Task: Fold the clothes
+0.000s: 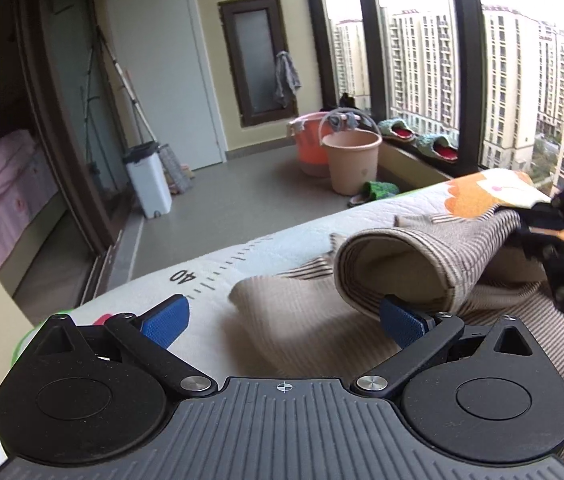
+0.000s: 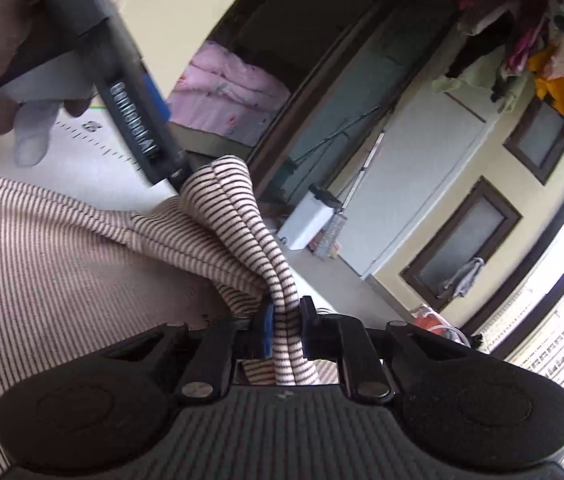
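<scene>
Garment (image 1: 402, 264), beige with thin dark stripes, is lying on a white printed mat (image 1: 210, 276) that carries a ruler scale and an orange cartoon patch. One edge of it is lifting off the mat as a rolled fold, the opening of the roll facing the left wrist camera.

Left gripper (image 1: 282, 320) is sitting just in front of that fold, jaws standing wide apart. Its blue pads (image 1: 166, 322) are gripping nothing; the right-hand pad is touching, or just under, the lower lip of the rolled cloth, contact hard to tell. The other pad is hanging over bare mat.

Right gripper (image 2: 286, 332) is clamping a bunched ridge of the same striped cloth, jaws drawn in tight against the fabric, which is passing between the pads and running up and away from the camera. In the left wrist view this gripper is showing at the far right edge, at the raised end of the fold.

A gloved hand (image 2: 10, 92) is holding the left gripper's handle at the upper left of the right wrist view.

Two buckets (image 1: 334, 152) are standing on the floor by the window, well apart from the mat.
</scene>
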A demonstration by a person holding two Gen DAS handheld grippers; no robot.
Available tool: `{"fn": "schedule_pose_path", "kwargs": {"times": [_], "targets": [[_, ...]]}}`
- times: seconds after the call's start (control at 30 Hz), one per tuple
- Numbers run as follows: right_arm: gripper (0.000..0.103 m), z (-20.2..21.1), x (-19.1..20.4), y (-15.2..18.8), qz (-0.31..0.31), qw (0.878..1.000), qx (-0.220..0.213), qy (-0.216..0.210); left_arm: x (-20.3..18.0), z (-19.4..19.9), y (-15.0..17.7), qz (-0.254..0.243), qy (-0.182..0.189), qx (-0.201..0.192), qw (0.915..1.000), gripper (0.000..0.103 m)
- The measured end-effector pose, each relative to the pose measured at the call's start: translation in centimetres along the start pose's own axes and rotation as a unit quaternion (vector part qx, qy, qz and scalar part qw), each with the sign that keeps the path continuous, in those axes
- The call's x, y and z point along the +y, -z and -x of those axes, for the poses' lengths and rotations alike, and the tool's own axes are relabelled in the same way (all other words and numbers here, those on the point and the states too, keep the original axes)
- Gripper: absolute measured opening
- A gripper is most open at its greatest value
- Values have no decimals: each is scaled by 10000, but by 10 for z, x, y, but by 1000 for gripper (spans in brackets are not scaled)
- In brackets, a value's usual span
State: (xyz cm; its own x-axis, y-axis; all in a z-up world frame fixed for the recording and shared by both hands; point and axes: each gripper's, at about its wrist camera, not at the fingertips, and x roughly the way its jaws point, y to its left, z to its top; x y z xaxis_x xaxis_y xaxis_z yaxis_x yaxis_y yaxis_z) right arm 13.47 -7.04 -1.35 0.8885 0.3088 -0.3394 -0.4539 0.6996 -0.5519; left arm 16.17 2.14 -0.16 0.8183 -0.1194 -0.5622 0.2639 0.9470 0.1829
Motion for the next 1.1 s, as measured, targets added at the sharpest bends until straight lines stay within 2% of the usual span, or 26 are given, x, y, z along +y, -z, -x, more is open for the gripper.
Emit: {"fn": "schedule_pose_path", "kwargs": {"times": [0.1,0.23,0.37,0.43,0.5,0.6,0.73,0.77,0.8,0.83,0.87,0.9,0.97,1.1], "targets": [[8,13,-32,7,-508,9979,36,393,-41,-8,-2,-705,92,54,9975,103],[8,27,-70,26,-941,9907,118,981,-92,-23,1,-1551,74,2,9879,103],[9,43,-116,60,-1583,9745,425,1534,-135,-29,6,-2160,383,-297,9752,103],[9,50,-133,85,-1948,9630,674,1736,-153,-31,6,-2294,433,-462,9713,103],[9,59,-145,112,-2333,9494,936,1885,-168,-39,1,-2284,682,-486,9700,103],[11,73,-159,160,-3003,9278,1259,1824,-187,-53,-2,-2369,842,-438,9669,103],[23,83,-159,192,-3488,9131,1329,1643,-198,-73,-4,-2383,863,-307,9669,103],[25,85,-158,195,-3558,9114,1297,1608,-195,-77,-5,-2238,889,-284,9702,98],[32,88,-158,196,-3601,9108,1243,1591,-192,-80,-6,-2093,922,-250,9732,71],[44,91,-158,196,-3638,9104,1182,1579,-186,-83,-8,-1933,986,-174,9760,50],[51,95,-158,194,-3669,9105,1092,1563,-179,-86,-10,-1703,1071,-83,9795,23],[61,99,-157,191,-3699,9108,989,1544,-171,-89,-12,-1471,1156,9,9823,17],[65,103,-156,186,-3755,9108,860,1485,-155,-91,-14,-1104,1214,67,9864,12],[82,116,-155,177,-3967,9082,601,1193,-109,-65,-18,-482,985,-313,9935,11]]}}
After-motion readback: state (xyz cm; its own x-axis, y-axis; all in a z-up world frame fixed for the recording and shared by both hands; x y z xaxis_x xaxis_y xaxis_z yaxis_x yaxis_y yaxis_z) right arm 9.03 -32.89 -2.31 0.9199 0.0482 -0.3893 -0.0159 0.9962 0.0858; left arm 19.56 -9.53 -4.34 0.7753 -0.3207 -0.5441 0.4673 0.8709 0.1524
